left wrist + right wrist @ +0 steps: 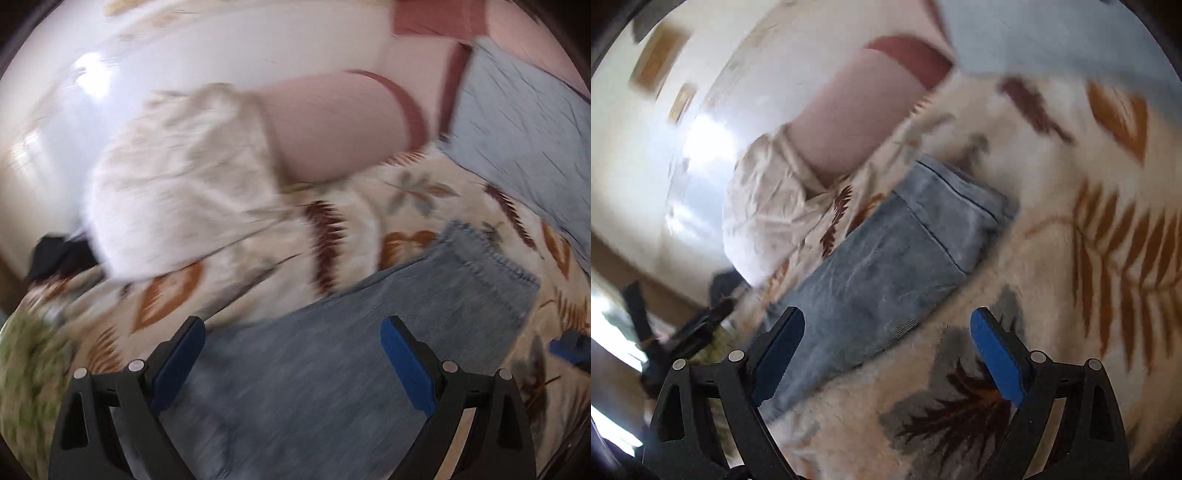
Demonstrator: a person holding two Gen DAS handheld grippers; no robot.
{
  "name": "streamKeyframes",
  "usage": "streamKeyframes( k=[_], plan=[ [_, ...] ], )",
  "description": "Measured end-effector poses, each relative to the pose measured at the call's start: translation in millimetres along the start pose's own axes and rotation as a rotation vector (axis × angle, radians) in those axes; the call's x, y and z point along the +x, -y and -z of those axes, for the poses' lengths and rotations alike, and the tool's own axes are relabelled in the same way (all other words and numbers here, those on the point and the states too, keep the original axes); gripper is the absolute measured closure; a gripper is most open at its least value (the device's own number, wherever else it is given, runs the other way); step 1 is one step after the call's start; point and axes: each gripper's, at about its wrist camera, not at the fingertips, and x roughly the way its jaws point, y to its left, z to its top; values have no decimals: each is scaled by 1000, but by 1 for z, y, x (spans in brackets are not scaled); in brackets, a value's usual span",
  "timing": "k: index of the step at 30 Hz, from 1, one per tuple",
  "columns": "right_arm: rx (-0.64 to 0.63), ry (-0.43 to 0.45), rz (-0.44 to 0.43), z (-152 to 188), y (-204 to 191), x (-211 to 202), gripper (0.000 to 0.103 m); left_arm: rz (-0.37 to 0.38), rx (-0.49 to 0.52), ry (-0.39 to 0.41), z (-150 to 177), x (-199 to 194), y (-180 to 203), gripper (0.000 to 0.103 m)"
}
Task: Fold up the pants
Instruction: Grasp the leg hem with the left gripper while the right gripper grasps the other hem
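**Jeans lie flat on the leaf-print blanket, both grippers wide above them**

Taking the jeans as the landmark: in the left wrist view the left gripper hangs directly over their near part, its blue-padded jaws spread wide with only denim seen between them, nothing pinched. In the right wrist view the right gripper sits at the near end of the jeans, jaws likewise wide and empty; its left finger is over the denim edge, its right finger over the bare blanket beside the jeans.

The jeans are light blue denim, lying flat on the cream blanket with brown and grey leaves. Their long axis runs from the near left toward the far right in both views. In the left wrist view the far end is a frayed, stitched hem.

Beyond the jeans' far left side lies a cream patterned pillow, and next to it a pink pillow. Farther, past the jeans' far end, a pale blue quilted cover lies on the bed. Both views are motion-blurred.
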Motion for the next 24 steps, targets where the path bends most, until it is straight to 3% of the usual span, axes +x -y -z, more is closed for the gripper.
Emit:
streamKeyframes(
  k=[5, 10, 15, 22, 24],
  plan=[
    [281, -48, -123, -11, 42, 19, 11, 180, 76, -95, -45, 45, 52, 6],
    [398, 21, -92, -25, 67, 19, 12, 259, 181, -162, -70, 87, 106, 9],
    [425, 47, -73, -35, 74, 19, 13, 314, 254, -218, -83, 121, 136, 21],
    [358, 65, -45, -46, 71, 33, 13, 402, 319, -288, -90, 150, 156, 28],
    [349, 67, -48, -49, 70, 36, 17, 418, 342, -296, -91, 154, 163, 28]
  ],
)
